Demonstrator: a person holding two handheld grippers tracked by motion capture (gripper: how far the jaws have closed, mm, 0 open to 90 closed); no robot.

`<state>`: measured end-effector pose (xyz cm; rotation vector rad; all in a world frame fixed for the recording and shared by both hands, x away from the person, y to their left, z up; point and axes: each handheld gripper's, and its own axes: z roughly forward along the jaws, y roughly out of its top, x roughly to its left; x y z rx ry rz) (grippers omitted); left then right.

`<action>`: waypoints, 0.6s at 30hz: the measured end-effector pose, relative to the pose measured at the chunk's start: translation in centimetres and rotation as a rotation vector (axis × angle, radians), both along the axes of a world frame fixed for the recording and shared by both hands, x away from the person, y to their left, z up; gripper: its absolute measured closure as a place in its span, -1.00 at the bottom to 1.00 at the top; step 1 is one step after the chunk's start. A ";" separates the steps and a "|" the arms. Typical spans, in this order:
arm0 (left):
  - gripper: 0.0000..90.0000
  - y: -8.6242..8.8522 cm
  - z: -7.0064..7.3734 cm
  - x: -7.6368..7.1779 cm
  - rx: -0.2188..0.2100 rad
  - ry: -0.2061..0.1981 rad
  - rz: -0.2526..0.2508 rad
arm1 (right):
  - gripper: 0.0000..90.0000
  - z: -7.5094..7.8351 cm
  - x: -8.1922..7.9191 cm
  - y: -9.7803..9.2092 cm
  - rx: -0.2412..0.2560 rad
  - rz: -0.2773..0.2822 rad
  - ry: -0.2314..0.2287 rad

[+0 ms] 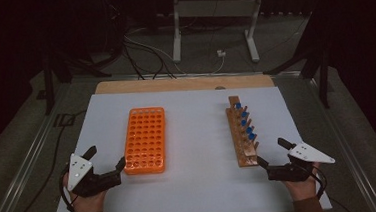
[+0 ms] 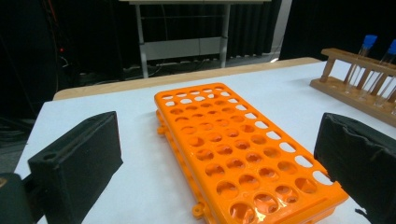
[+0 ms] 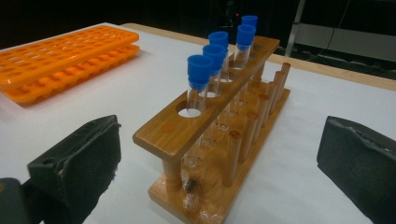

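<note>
Lab: test-tube racks [image 1: 243, 132], white table [image 1: 196, 185]

An orange rack [image 1: 145, 140], a brown wooden rack [image 1: 241, 132] with blue-capped tubes [image 3: 200, 74], white table cover [image 1: 193, 135].

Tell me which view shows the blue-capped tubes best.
Right gripper view: the blue-capped tubes stand close up in the wooden rack, caps and glass distinct. High view shows them as small blue dots. Left gripper view catches two caps at the frame edge.
</note>
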<state>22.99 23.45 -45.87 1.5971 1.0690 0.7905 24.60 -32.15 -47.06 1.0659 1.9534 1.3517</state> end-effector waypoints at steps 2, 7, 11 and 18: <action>-0.95 -0.1 0.1 0.0 0.006 0.004 -0.002 | -1.00 0.0 -0.1 -0.1 0.001 -0.002 0.001; -0.95 -0.4 0.1 -0.1 0.044 0.000 -0.005 | -1.00 0.2 -0.1 -0.1 0.002 -0.007 -0.002; -0.98 -0.9 0.1 -0.1 0.062 -0.002 -0.010 | -1.00 0.5 -0.2 -0.3 0.010 -0.016 -0.004; -0.98 -1.1 -0.1 0.1 0.046 -0.003 -0.005 | -1.00 1.5 0.2 -0.2 0.006 -0.007 0.021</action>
